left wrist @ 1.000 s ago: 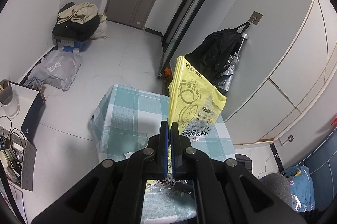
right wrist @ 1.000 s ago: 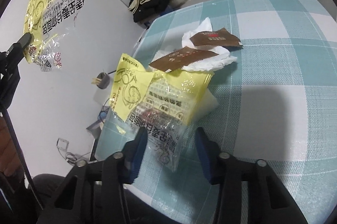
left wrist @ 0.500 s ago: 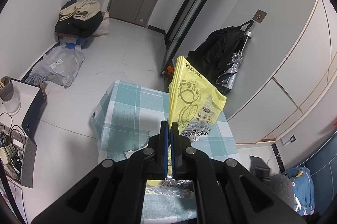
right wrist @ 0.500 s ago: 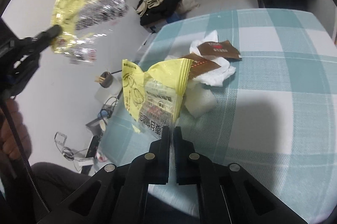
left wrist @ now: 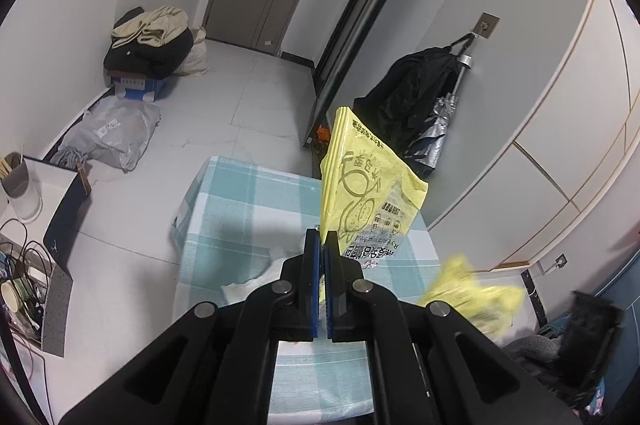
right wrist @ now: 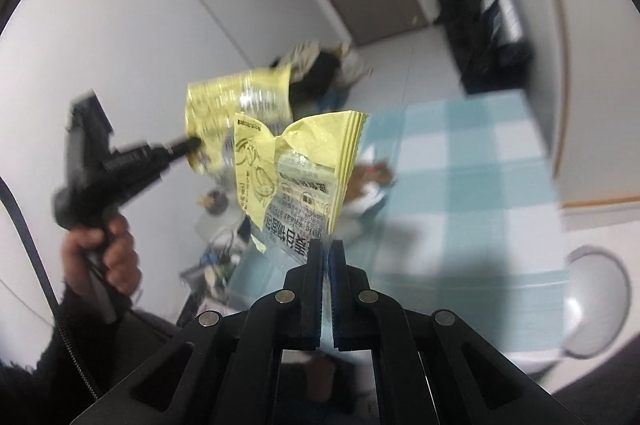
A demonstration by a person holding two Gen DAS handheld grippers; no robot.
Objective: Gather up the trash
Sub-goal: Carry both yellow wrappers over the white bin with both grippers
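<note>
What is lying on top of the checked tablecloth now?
On the checked tablecloth lies crumpled white tissue paper; the left claw covers part of it. In the blurred right view, brown wrappers seem to rest there.

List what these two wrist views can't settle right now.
- Trash left on the table: left wrist view, gripper body covers the near side; only a white tissue shows.
- Brown wrappers: right wrist view, motion-blurred and partly behind the held yellow wrapper.
- Any bin: in neither view.
</note>
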